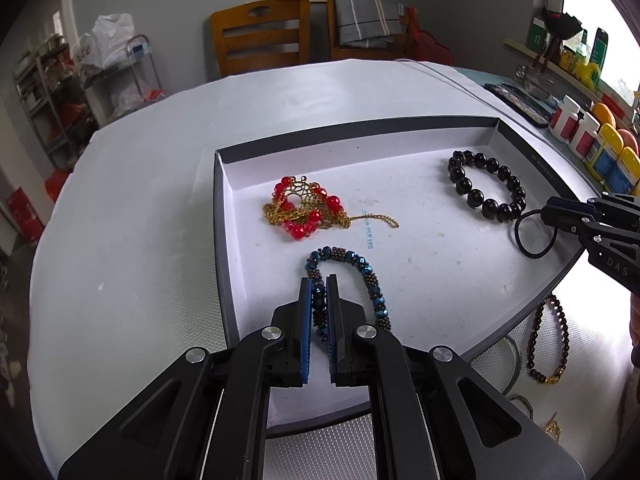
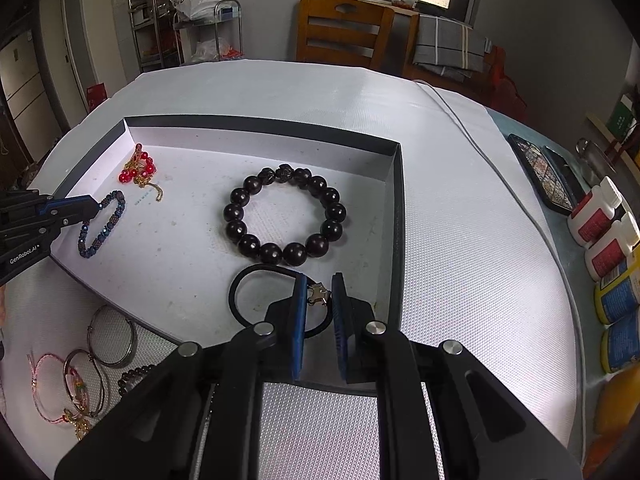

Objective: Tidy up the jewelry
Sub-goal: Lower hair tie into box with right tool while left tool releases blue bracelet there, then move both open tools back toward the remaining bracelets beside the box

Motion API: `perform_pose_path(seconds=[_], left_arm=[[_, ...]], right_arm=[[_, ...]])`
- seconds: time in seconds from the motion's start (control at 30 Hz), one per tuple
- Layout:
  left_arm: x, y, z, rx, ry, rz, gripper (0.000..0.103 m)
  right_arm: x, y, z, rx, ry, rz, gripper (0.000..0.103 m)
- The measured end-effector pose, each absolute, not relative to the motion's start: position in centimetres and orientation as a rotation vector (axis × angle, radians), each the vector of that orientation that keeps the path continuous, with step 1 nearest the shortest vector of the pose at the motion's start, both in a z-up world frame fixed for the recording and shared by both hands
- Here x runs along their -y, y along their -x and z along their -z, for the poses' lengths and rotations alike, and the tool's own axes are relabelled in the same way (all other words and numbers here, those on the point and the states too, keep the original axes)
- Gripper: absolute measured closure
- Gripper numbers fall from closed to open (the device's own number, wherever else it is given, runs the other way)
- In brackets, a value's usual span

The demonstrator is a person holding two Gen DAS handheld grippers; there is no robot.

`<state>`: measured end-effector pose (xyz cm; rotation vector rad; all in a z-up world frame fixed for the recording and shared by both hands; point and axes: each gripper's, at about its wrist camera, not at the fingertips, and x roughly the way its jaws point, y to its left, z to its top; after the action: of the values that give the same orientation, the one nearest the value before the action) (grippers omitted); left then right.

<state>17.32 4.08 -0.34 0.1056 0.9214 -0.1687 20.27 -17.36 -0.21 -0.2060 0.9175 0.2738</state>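
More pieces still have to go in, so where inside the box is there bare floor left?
Free: the middle of the box, between the red bead chain and the black bead bracelet, and its back strip. Crowded: the near edge, with the blue bracelet and black hair tie.

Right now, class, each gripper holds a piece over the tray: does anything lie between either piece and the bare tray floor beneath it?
Nothing visible does. The left gripper pinches the blue beaded bracelet, its loop already on the tray floor. The right gripper holds the black hair tie on bare floor, just clear of the dark bead bracelet.
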Motion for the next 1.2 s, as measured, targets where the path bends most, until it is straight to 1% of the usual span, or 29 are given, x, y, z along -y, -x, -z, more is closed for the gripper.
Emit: perform_pose_path(seconds=[0.23,0.27,0.43,0.47,0.5,0.53,0.57,0.63,0.7,0.73,0.77,0.8,0.83,0.87,0.9,0.97,1.0,1.07,1.2], left_arm=[[-4.0,-17.3,0.4,-0.922,-0.100,0.175,0.096],[-4.0,-17.4,0.3,-0.923,-0.097,0.177,0.095],[-3.7,-17.1,0.0,-0.911,-0.097,0.189,0.092],[-3.7,-17.1,0.0,-0.909,-0.096,0.189,0.090],[-3.7,-17.0,-0.1,-0.907,-0.094,0.188,0.087],[-3.7,-17.0,-0.1,-0.903,-0.091,0.185,0.077],[-3.8,-17.0,-0.2,-0.897,-0.089,0.182,0.071],[-3.8,-17.0,-0.4,-0.889,-0.085,0.182,0.071],[-3.8,-16.9,-0.8,-0.877,-0.076,0.186,0.066],[-3.7,-16.7,-1.0,-0.866,-0.076,0.187,0.060],[-3.6,-16.6,-1.2,-0.857,-0.078,0.187,0.054],[-3.5,-16.5,-1.4,-0.848,-0.081,0.186,0.051],[-3.4,-16.4,-1.6,-0.841,-0.084,0.186,0.046],[-3.3,-16.3,-1.7,-0.833,-0.085,0.185,0.040],[-3.3,-16.1,-1.9,-0.823,-0.087,0.184,0.038],[-3.2,-16.1,-2.2,-0.809,-0.089,0.175,0.028],[-3.2,-16.0,-2.4,-0.802,-0.085,0.174,0.027],[-3.3,-15.8,-2.7,-0.792,-0.073,0.173,0.022],[-3.0,-15.1,-4.0,-0.762,-0.074,0.182,0.019]], right_arm=[[17.5,-20.2,0.2,-0.920,0.197,-0.274,0.091],[17.6,-20.2,0.2,-0.920,0.194,-0.276,0.089],[17.7,-20.3,0.1,-0.919,0.183,-0.288,0.088],[17.6,-20.2,0.0,-0.916,0.182,-0.291,0.087],[17.7,-20.2,-0.1,-0.912,0.178,-0.293,0.083],[17.6,-20.2,-0.2,-0.908,0.175,-0.294,0.076],[17.7,-20.1,-0.3,-0.901,0.173,-0.294,0.075],[17.7,-20.0,-0.4,-0.892,0.172,-0.293,0.074],[17.8,-20.0,-0.7,-0.882,0.161,-0.292,0.073],[17.9,-19.9,-0.8,-0.877,0.155,-0.290,0.067],[18.0,-19.9,-0.9,-0.870,0.147,-0.288,0.057],[18.1,-19.9,-1.1,-0.861,0.137,-0.284,0.051],[18.3,-19.8,-1.4,-0.851,0.126,-0.282,0.044],[18.4,-19.8,-1.6,-0.845,0.112,-0.292,0.040],[18.5,-19.7,-1.8,-0.842,0.102,-0.298,0.038],[18.4,-19.6,-2.0,-0.834,0.102,-0.301,0.030],[18.3,-19.5,-2.2,-0.825,0.108,-0.298,0.026],[18.1,-19.2,-2.5,-0.808,0.108,-0.310,0.024],[18.0,-18.6,-3.5,-0.777,0.087,-0.333,0.016]])
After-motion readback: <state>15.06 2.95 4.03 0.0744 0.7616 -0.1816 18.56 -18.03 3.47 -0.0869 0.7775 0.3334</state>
